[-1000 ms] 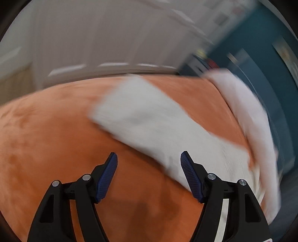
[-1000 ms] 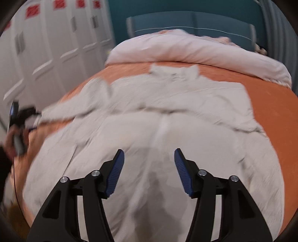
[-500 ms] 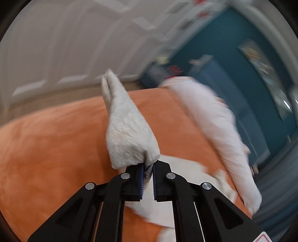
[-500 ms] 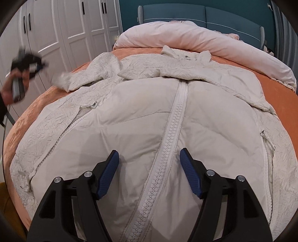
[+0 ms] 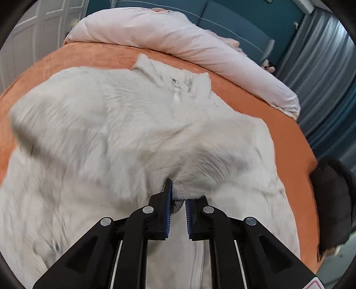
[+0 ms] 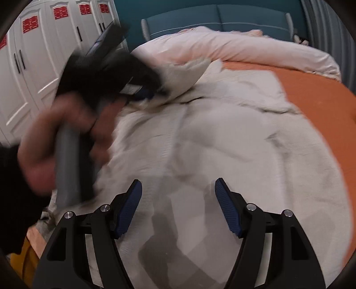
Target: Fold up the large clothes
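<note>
A large cream padded jacket lies spread on the orange bed, collar toward the pillows; it also shows in the right wrist view. My left gripper is shut on the jacket's left sleeve and holds it folded over the jacket's body. In the right wrist view the left gripper, blurred, with the hand gripping it, is over the jacket's left side with the sleeve end in it. My right gripper is open and empty, just above the jacket's lower front.
The orange bed cover shows around the jacket. A pale pink duvet roll lies along the head of the bed before a teal headboard. White wardrobes stand left. A dark sleeve is at the bed's right edge.
My left gripper closed on the sleeve end, lifted it and swung it right across the jacket's body. My right gripper stayed open low over the jacket.
</note>
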### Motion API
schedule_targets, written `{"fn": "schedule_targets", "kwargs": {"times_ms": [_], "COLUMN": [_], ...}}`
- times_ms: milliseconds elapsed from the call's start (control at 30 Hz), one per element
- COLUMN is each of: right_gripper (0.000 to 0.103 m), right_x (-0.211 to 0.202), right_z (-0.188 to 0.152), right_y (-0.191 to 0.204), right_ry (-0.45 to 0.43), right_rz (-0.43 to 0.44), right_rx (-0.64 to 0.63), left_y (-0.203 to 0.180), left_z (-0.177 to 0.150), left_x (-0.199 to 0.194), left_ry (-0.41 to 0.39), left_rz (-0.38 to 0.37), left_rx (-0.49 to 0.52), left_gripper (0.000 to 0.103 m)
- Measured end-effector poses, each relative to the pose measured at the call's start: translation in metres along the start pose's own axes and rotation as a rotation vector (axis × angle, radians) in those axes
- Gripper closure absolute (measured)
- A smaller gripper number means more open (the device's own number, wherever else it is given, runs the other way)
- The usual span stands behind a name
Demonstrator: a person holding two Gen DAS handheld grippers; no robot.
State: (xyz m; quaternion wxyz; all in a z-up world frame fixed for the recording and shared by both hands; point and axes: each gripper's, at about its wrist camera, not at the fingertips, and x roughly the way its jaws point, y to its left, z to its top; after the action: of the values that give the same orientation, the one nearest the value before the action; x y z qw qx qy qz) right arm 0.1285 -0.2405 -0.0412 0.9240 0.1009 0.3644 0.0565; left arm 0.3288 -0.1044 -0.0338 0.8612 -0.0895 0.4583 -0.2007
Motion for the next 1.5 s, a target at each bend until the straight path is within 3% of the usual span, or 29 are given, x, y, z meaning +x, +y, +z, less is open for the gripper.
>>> {"fn": "schedule_targets", "kwargs": {"times_ms": [100,167,200,233,300,400,467,633,700,800,867,933,967,1000,1033,1067,1233,1267,1300,1333,1433,1467,1500], "right_gripper": [0.036,0.036,0.036,0.033,0.027,0.027,0.027,0.022,0.022,0.019,0.019,0.033,0.043,0.061,0.087,0.096,0.096,0.096,0.094,0.085,0.081,0.081,0.081], "right_x": [-0.009,-0.009,-0.007,-0.003,0.009,0.030,0.036,0.050,0.062,0.072,0.079,0.096,0.100,0.101,0.099,0.091,0.017,0.016,0.023,0.049,0.132,0.141,0.135], "right_z": [0.021,0.044,0.060,0.071,0.090,0.114,0.121,0.120,0.110,0.092,0.076,0.070,0.074,0.084,0.093,0.109,0.206,0.213,0.219,0.221,0.200,0.191,0.186], "right_y": [-0.024,-0.035,-0.040,-0.043,-0.044,-0.031,-0.016,0.025,0.037,0.026,0.017,0.016,0.021,0.029,0.035,0.039,0.017,0.010,-0.003,-0.024,-0.083,-0.095,-0.099], "right_ry": [-0.022,-0.051,-0.073,-0.080,-0.075,-0.061,-0.060,-0.024,0.019,0.059,0.100,0.163,0.162,0.151,0.129,0.096,-0.283,-0.297,-0.291,-0.227,0.073,0.119,0.101], "right_rz": [-0.029,-0.041,-0.029,-0.013,0.036,0.139,0.172,0.170,0.096,0.053,0.078,0.093,0.074,0.039,0.049,0.078,-0.071,-0.100,-0.132,-0.200,-0.373,-0.396,-0.368], "right_rx": [0.007,0.021,0.040,0.061,0.115,0.205,0.226,0.156,0.145,0.235,0.314,0.338,0.288,0.206,0.149,0.098,-0.057,-0.060,-0.064,-0.066,0.003,0.037,0.064], "left_y": [0.017,0.038,0.052,0.058,0.078,0.088,0.093,0.129,0.149,0.167,0.173,0.174,0.175,0.174,0.171,0.168,0.150,0.148,0.144,0.142,0.143,0.144,0.146], "left_z": [-0.010,-0.013,-0.014,-0.019,-0.019,-0.010,-0.012,-0.016,-0.020,-0.031,-0.039,-0.043,-0.044,-0.045,-0.044,-0.043,-0.025,-0.021,-0.015,-0.011,-0.001,0.002,0.005], "left_x": [-0.032,-0.061,-0.078,-0.091,-0.109,-0.097,-0.103,-0.117,-0.117,-0.117,-0.117,-0.113,-0.111,-0.109,-0.108,-0.108,-0.098,-0.094,-0.085,-0.076,-0.046,-0.040,-0.035], "left_ry": [-0.054,-0.109,-0.157,-0.192,-0.264,-0.214,-0.229,-0.273,-0.252,-0.233,-0.226,-0.211,-0.206,-0.203,-0.203,-0.204,-0.210,-0.209,-0.205,-0.193,-0.138,-0.127,-0.123], "left_rz": [-0.003,0.010,0.044,0.059,0.071,0.107,0.111,0.160,0.173,0.205,0.218,0.225,0.222,0.219,0.215,0.212,0.221,0.224,0.232,0.236,0.244,0.252,0.260], "left_rx": [-0.004,-0.022,-0.052,-0.071,-0.102,-0.113,-0.123,-0.220,-0.273,-0.291,-0.282,-0.284,-0.288,-0.291,-0.288,-0.278,-0.194,-0.182,-0.165,-0.158,-0.174,-0.180,-0.188], "left_gripper": [0.090,0.078,0.054,0.043,0.042,0.043,0.042,0.041,0.041,0.041,0.041,0.041,0.041,0.041,0.041,0.041,0.041,0.041,0.041,0.041,0.041,0.041,0.041]}}
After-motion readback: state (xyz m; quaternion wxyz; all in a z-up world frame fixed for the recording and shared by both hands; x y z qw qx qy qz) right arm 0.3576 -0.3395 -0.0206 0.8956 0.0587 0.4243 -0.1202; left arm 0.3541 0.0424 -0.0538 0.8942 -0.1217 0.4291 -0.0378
